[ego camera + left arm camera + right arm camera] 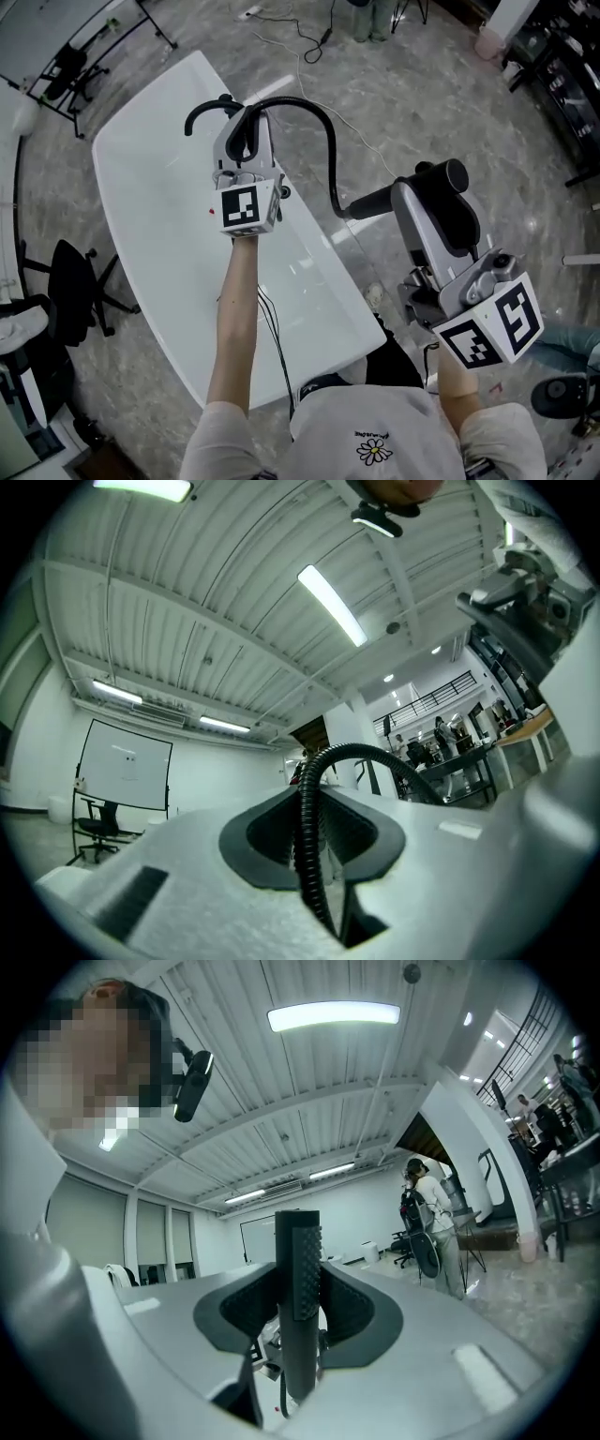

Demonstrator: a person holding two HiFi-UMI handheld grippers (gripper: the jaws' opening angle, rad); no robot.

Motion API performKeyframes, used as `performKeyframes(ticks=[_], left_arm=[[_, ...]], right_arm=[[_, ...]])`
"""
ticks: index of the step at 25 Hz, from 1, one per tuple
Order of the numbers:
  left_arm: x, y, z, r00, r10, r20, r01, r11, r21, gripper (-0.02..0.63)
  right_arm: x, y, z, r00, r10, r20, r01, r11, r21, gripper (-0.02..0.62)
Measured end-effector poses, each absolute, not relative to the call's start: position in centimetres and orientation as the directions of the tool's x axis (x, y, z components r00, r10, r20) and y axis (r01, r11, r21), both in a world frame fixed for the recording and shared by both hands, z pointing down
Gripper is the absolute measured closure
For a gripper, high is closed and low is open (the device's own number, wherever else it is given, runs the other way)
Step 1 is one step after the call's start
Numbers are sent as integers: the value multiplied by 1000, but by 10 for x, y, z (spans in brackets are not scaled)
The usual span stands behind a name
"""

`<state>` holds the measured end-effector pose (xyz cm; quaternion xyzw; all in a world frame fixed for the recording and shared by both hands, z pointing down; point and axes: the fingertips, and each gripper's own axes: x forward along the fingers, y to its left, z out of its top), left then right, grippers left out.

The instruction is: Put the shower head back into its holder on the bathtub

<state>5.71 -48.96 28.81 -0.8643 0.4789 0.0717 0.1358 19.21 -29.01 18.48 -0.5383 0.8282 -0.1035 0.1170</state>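
Observation:
The white bathtub (178, 187) lies below me in the head view. My left gripper (246, 141) hangs over the tub, shut on the black ribbed shower hose (323, 122). In the left gripper view the hose (307, 855) runs up between the dark pads (258, 841) and arches off to the right. To the tub's right, my right gripper (433, 202) is shut on the black shower head handle (380, 200). The right gripper view shows that handle (297, 1288) upright between the jaws. I cannot pick out a holder on the tub.
A black office chair (80, 281) stands left of the tub on the marble floor. Cables (309, 37) trail across the floor beyond it. Dark racks (562, 66) fill the far right. A person (431, 1213) stands in the distance in the right gripper view.

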Motion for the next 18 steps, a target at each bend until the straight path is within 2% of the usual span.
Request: performKeyframes(ticks=[4,9,14,18], left_arm=[[66,-491,236,539,-752,-379,-840,-515,-174,554],[90,-512,214,550,-720,-424,-831,-525,-186,554],[109,-530,264,544,-752,-372,-831,-544,-116,554],[107,-533,309,547,-780,-306,-835,-535,-129,554]], right_arm=[[195,-312,181,-399,-911,-100,-869,411,-275,456],[196,-328,186,-394,-913,-109,-868,408,-282,454],[211,-345,207,-378,-923,-75,-877,383,-291,455],[219,-352,229,-368,-928,-51,-874,364,-321,454]])
